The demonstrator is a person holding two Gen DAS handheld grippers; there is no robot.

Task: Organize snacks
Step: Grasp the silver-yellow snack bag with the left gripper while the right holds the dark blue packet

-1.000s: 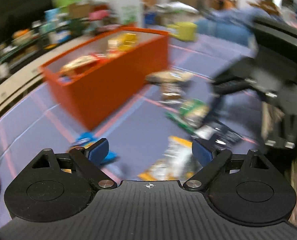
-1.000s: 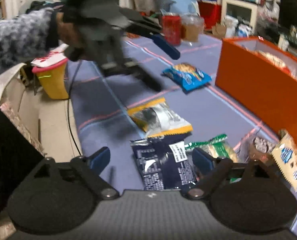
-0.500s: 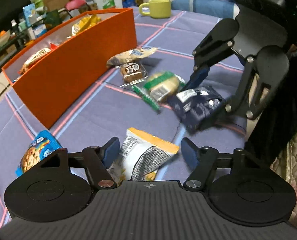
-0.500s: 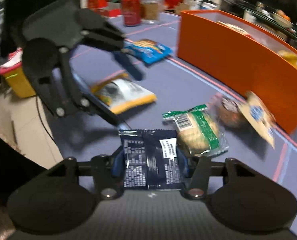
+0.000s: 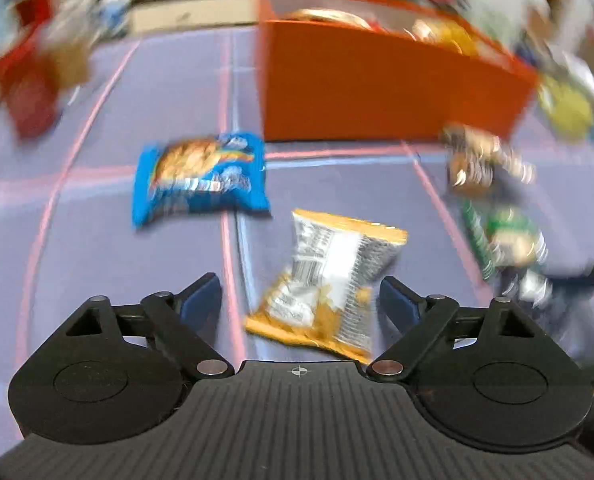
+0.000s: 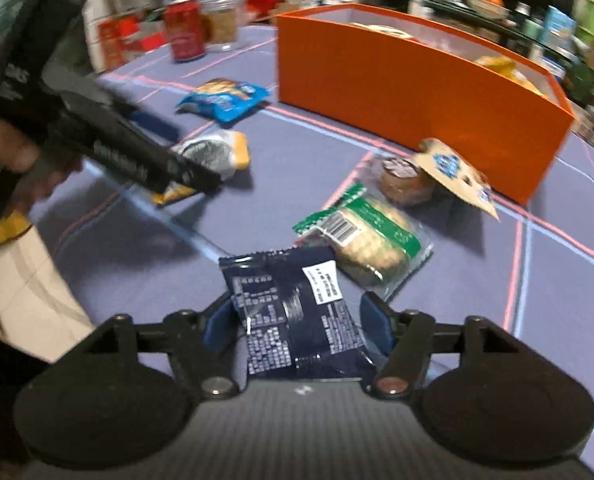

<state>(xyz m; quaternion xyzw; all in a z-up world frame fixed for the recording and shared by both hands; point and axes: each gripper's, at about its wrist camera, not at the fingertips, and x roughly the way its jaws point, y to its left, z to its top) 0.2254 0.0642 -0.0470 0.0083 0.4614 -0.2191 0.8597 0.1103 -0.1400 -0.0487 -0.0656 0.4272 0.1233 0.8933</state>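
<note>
Here, right gripper (image 6: 297, 322) clamped on a dark blue snack packet (image 6: 293, 312) above the purple tablecloth (image 6: 497, 280), left gripper (image 5: 299, 300) spread wide around a silver-and-orange snack bag (image 5: 329, 280) lying on the cloth, orange bin (image 6: 409, 92) beyond, blue cookie pack (image 5: 201, 176) just before it.

Red can (image 5: 29, 92) and green packet (image 5: 509, 240) blurred

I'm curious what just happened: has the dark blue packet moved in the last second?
Yes. The dark blue packet, now clamped in the right tool, has shifted away from the yellow packet it lay beside, toward the green packet.
</note>
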